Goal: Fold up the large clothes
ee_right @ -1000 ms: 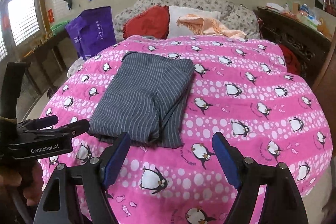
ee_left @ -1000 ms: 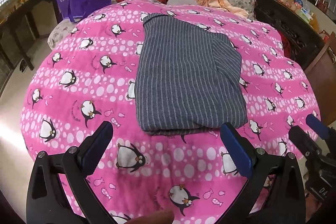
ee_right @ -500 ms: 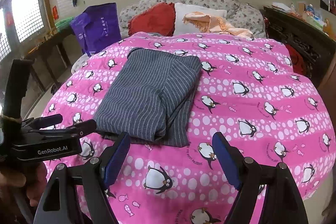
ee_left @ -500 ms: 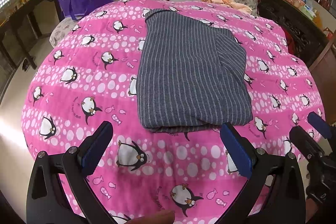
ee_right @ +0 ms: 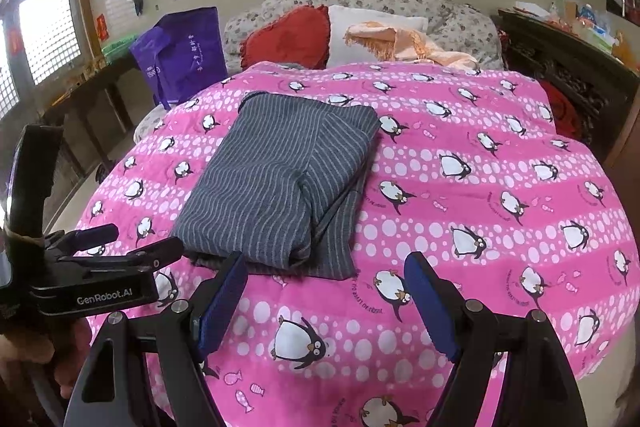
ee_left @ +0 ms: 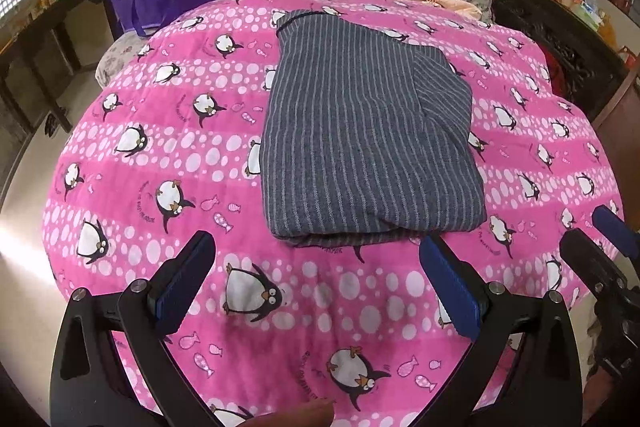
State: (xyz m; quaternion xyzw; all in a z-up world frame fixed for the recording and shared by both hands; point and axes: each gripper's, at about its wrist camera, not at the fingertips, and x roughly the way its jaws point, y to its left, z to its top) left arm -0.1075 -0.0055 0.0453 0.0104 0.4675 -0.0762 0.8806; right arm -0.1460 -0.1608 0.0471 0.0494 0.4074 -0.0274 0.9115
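Grey striped garment (ee_left: pixel 360 131), folded in layers, lying flat on pink penguin quilt (ee_left: pixel 168 155) of bed. Soft, limp, light by appearance; best pinched at near folded hem. Left hand-held gripper (ee_left: pixel 316 283) and right hand-held gripper (ee_right: pixel 326 297) both spread, empty. Red cushion (ee_right: pixel 288 39), purple bag (ee_right: pixel 184 55) well behind; nothing obstructing.

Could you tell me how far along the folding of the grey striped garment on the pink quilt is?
Done: the grey striped garment lies flat as a layered rectangle on the pink quilt, one panel folded over its right side. In hand: nothing; the left gripper and right gripper are both open, just short of its near edge. Left: probably another fold from the near hem, though it may be finished.
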